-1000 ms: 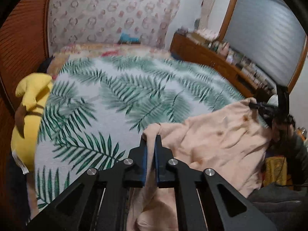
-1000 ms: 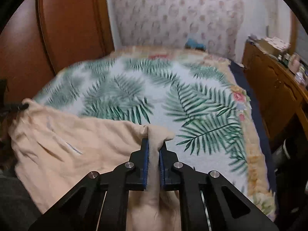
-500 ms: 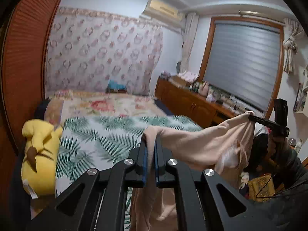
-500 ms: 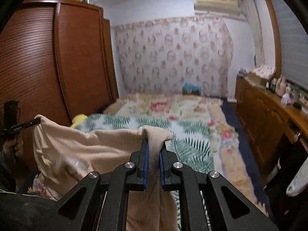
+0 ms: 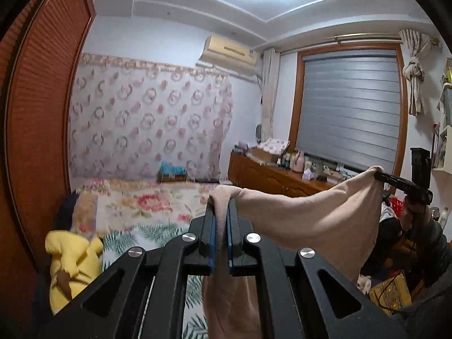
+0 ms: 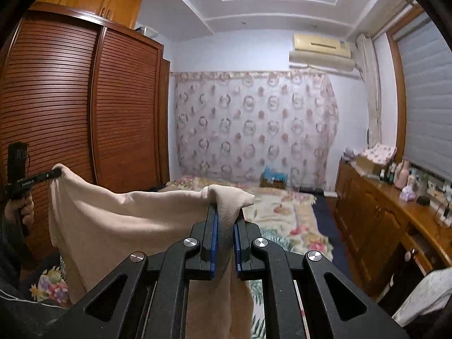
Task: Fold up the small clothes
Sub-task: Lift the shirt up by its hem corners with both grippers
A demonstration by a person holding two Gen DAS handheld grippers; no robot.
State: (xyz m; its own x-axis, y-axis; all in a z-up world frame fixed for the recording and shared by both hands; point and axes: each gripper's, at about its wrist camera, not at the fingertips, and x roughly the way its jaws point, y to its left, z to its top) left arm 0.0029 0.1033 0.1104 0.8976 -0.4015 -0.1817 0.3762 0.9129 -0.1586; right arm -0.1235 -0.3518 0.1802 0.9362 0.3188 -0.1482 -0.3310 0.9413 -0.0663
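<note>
Left gripper point(image 5: 221, 212) and right gripper point(image 6: 225, 216) each clamp a top corner of the peach garment point(image 5: 310, 220) – it hangs spread in air above the bed point(image 6: 282, 214). No fold visible – folding all left, likely.

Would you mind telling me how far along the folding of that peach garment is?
Done: both corners are gripped, one in the left gripper, one in the right gripper. In hand: the peach garment hangs stretched between them in the air above the bed. Left: every fold, since no crease shows yet.
</note>
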